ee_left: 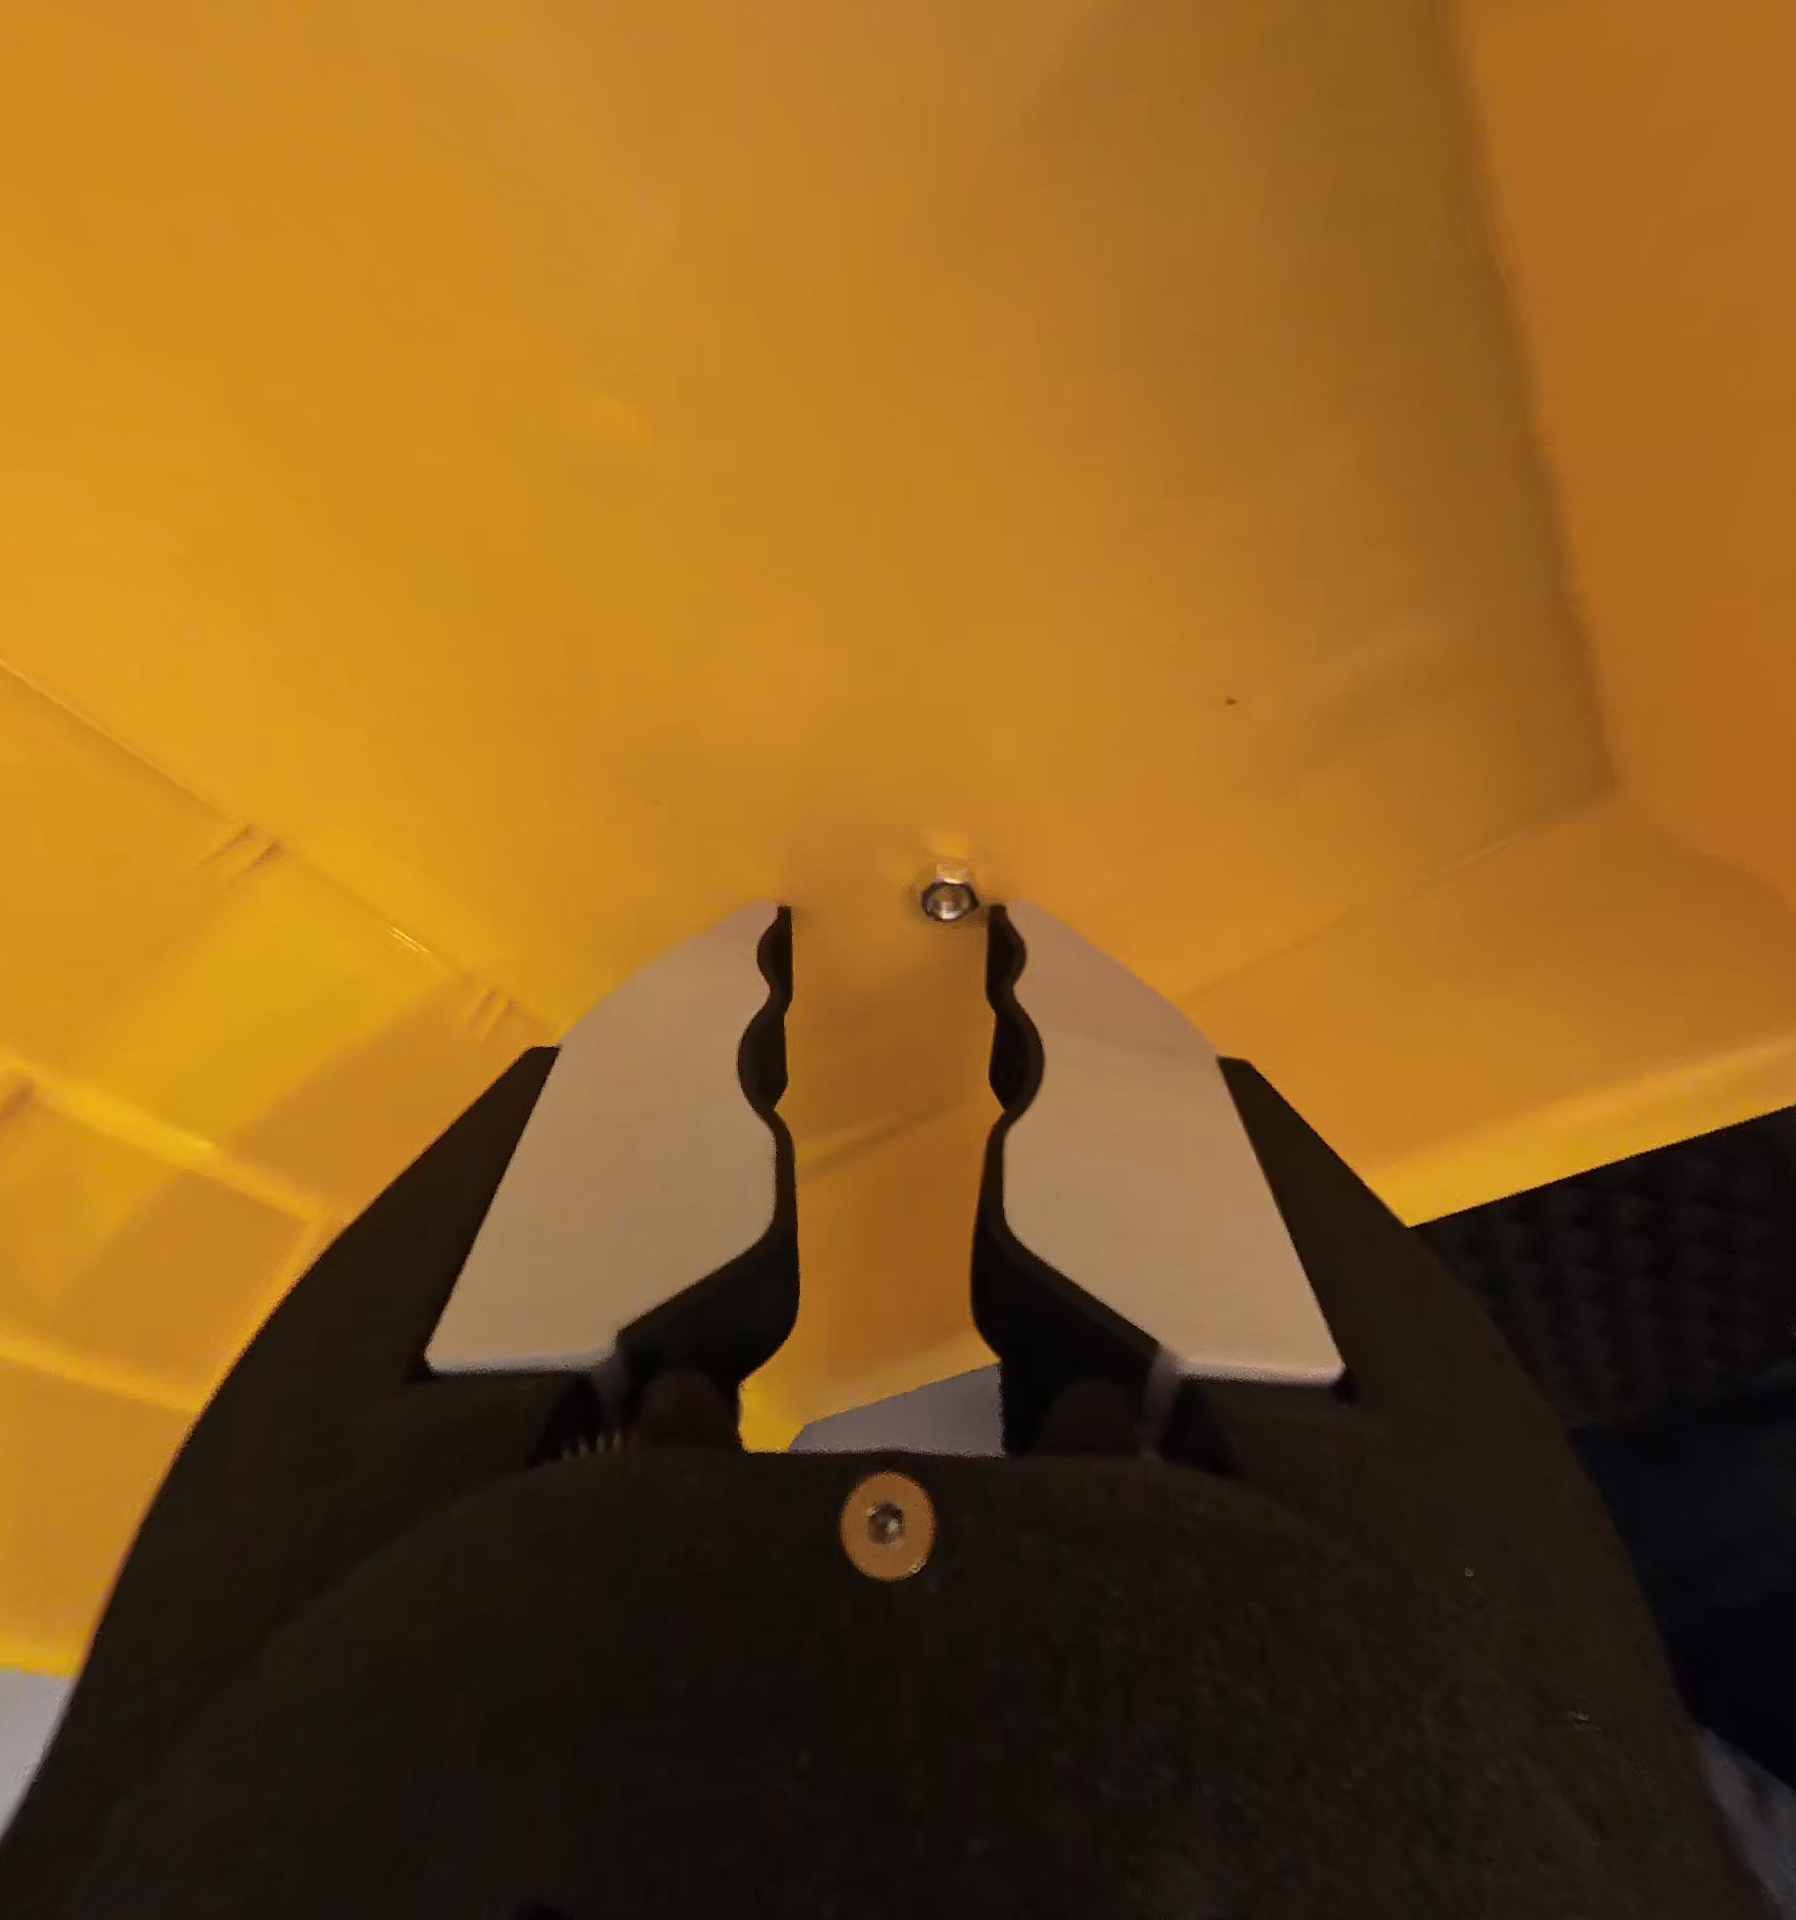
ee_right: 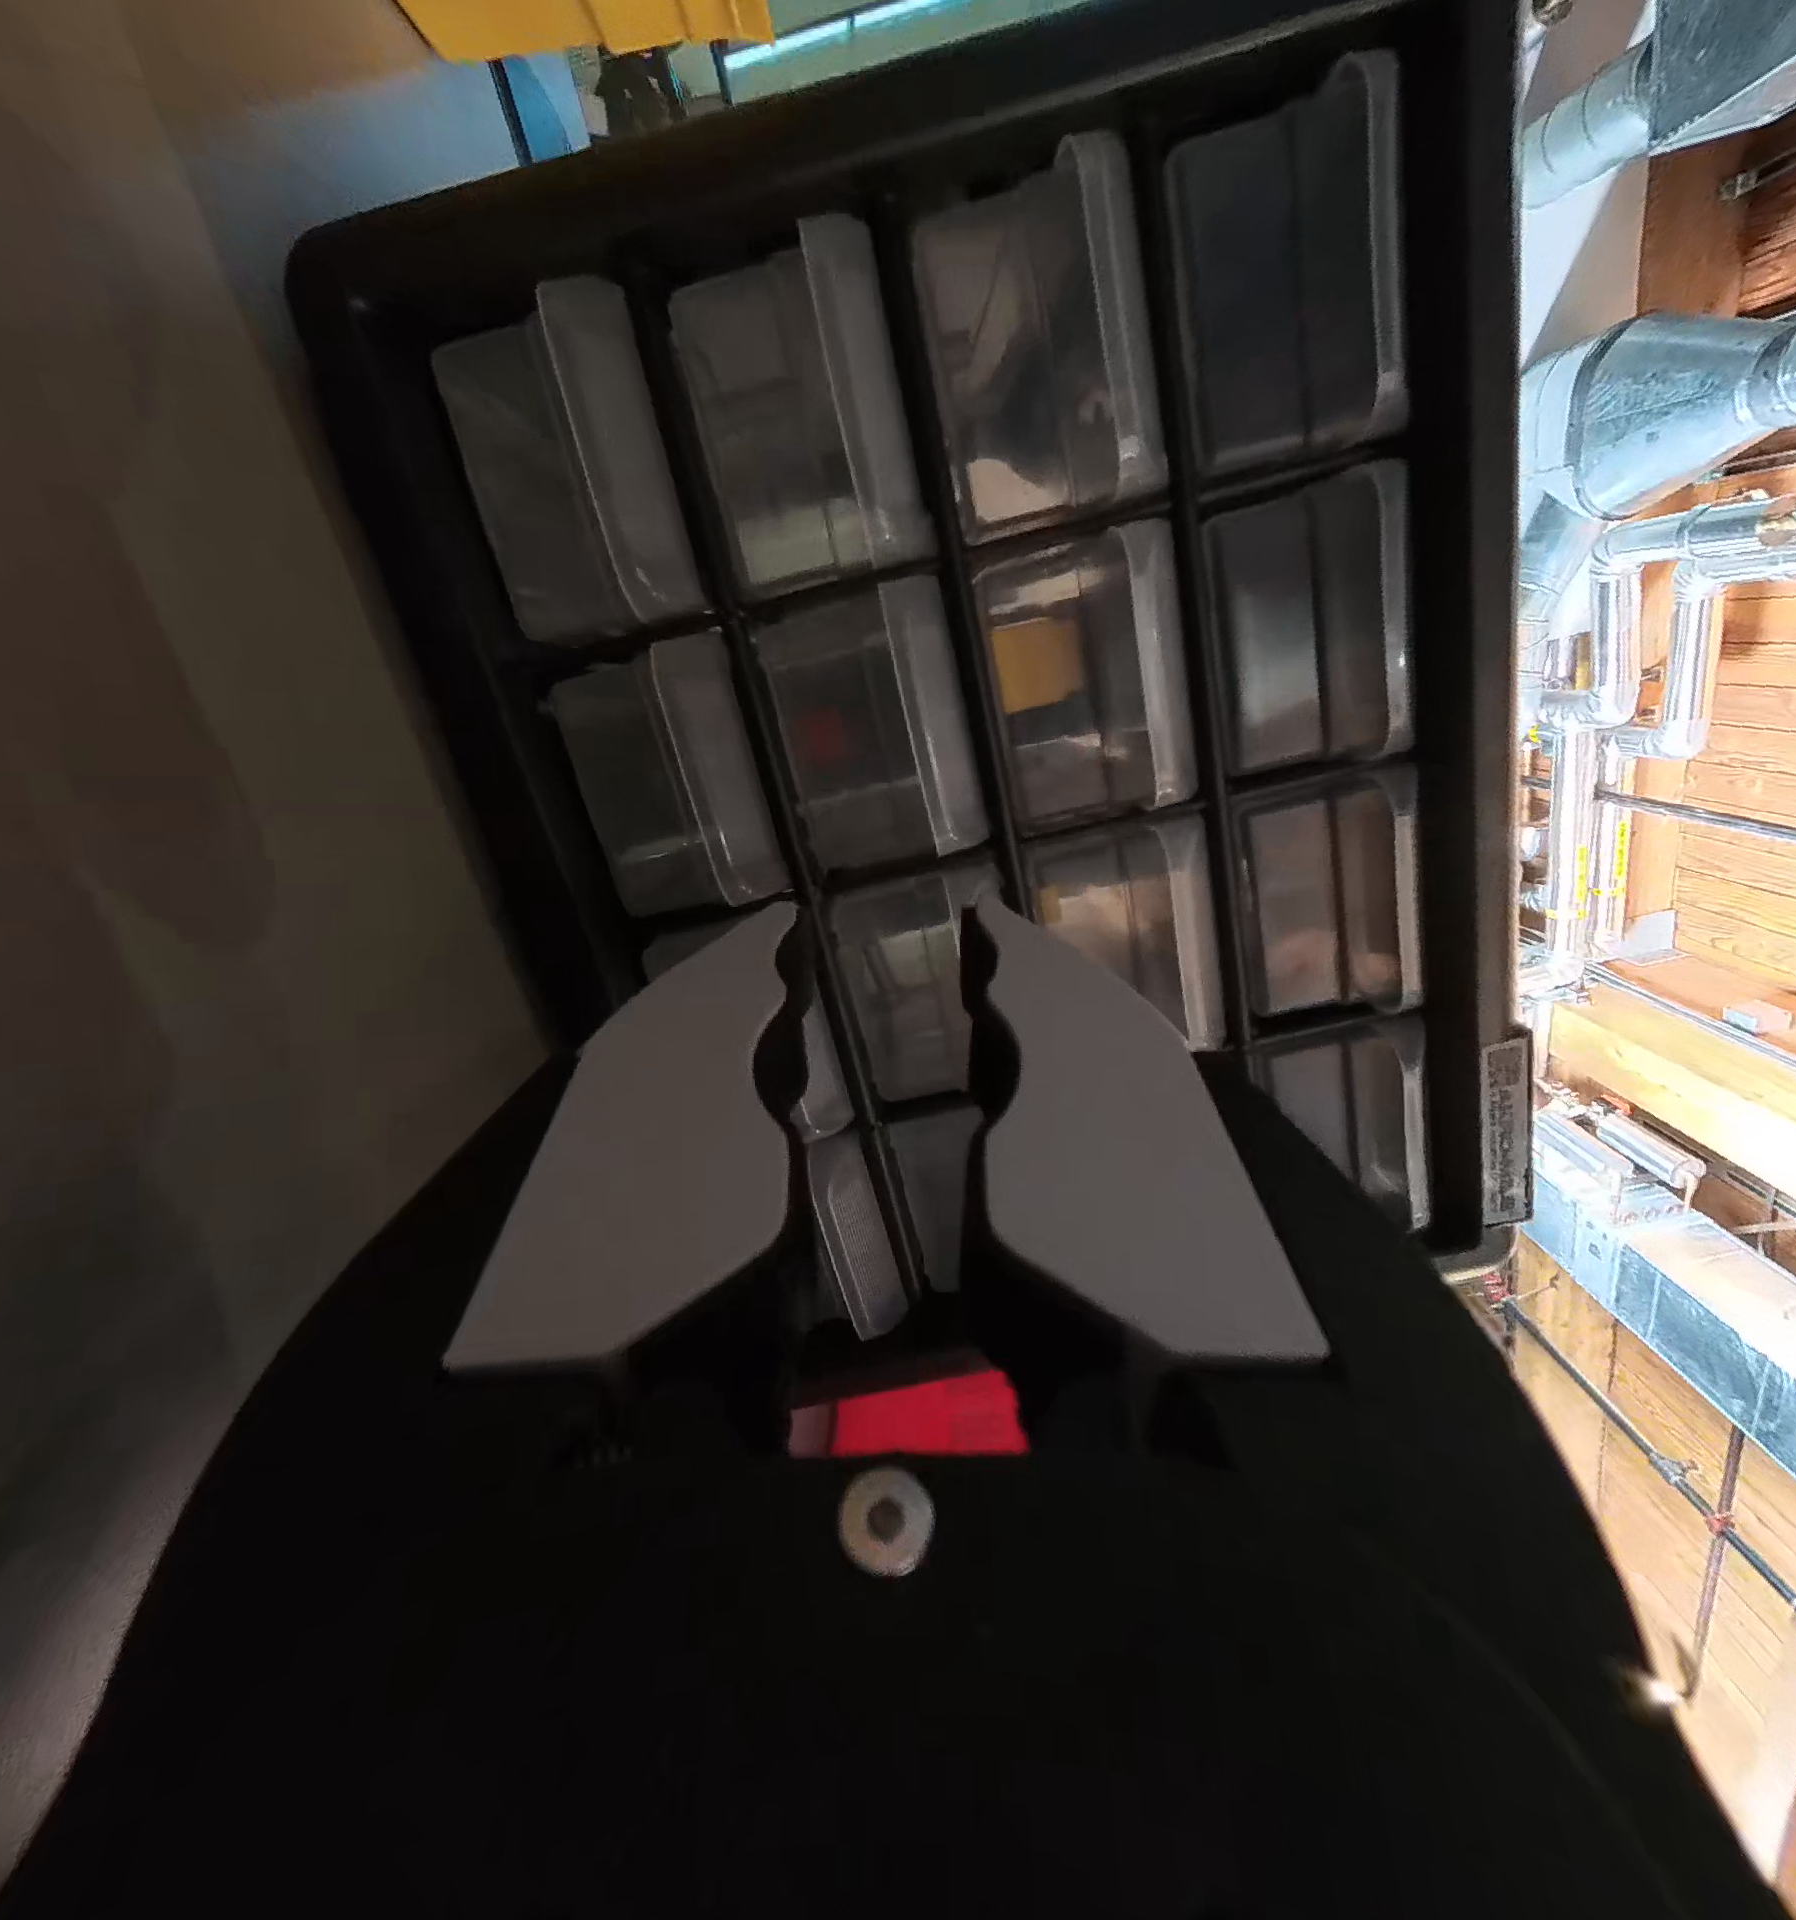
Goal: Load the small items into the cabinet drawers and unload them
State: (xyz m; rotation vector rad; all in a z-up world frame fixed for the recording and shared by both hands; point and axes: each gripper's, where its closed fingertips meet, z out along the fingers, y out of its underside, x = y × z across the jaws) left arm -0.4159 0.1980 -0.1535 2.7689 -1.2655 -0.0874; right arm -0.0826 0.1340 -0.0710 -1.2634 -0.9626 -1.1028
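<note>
Cabinet (ee_right: pixel 1476 623), black with rows of clear drawers (ee_right: pixel 873 717), fills the right wrist view from ten to three o'clock of the right gripper (ee_right: pixel 878 925), whose jaws stand apart and empty; a small lettered plate (ee_right: pixel 1502 1132) sits on its frame. Left gripper (ee_left: pixel 889 914), jaws parted, empty, faces a yellow bin (ee_left: pixel 769 468), a small metal bolt (ee_left: pixel 948 899) beside its tips

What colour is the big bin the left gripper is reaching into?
Bright yellow bin; the left wrist view shows it best.
</note>
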